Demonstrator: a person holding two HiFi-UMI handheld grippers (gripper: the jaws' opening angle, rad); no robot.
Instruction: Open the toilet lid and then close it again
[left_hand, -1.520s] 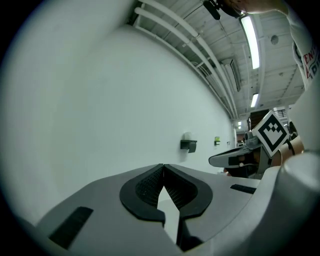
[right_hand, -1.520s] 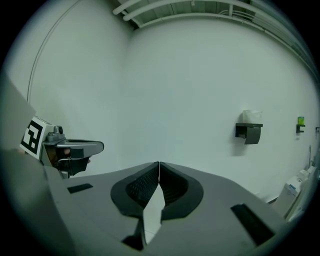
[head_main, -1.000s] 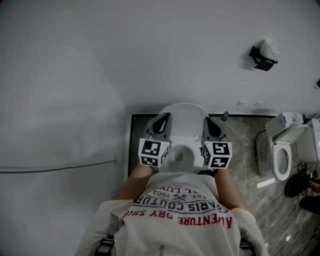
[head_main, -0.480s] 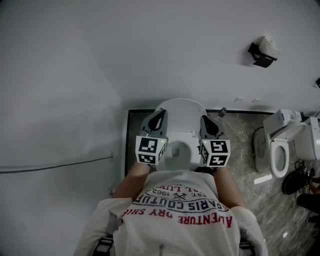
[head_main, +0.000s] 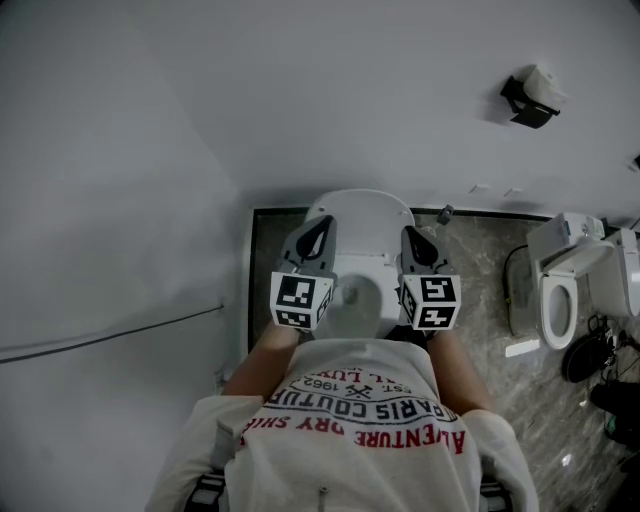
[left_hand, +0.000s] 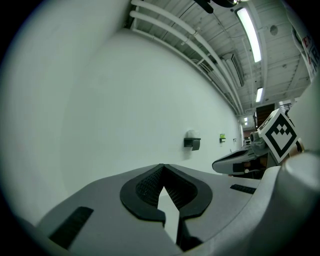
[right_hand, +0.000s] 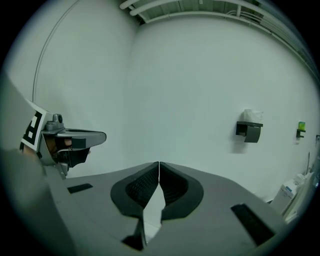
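Note:
A white toilet (head_main: 350, 262) stands against the wall below me in the head view. Its lid (head_main: 360, 212) looks raised at the back, and the bowl (head_main: 358, 302) shows under it. My left gripper (head_main: 321, 233) hovers over the toilet's left side and my right gripper (head_main: 412, 238) over its right side, both pointing at the wall. In the left gripper view the left gripper (left_hand: 162, 167) is shut with nothing between its pads. The right gripper (right_hand: 159, 164) is likewise shut and empty in the right gripper view. Neither touches the lid.
A second toilet (head_main: 563, 292) stands at the right on the marbled floor (head_main: 490, 330). A paper holder (head_main: 530, 100) hangs on the wall above it. White walls close in at the back and left, with a thin cable (head_main: 110, 335) along the left one. Dark items (head_main: 585, 355) lie far right.
Both grippers keep their places over the toilet, shut as before. Only the head view has shifted slightly.

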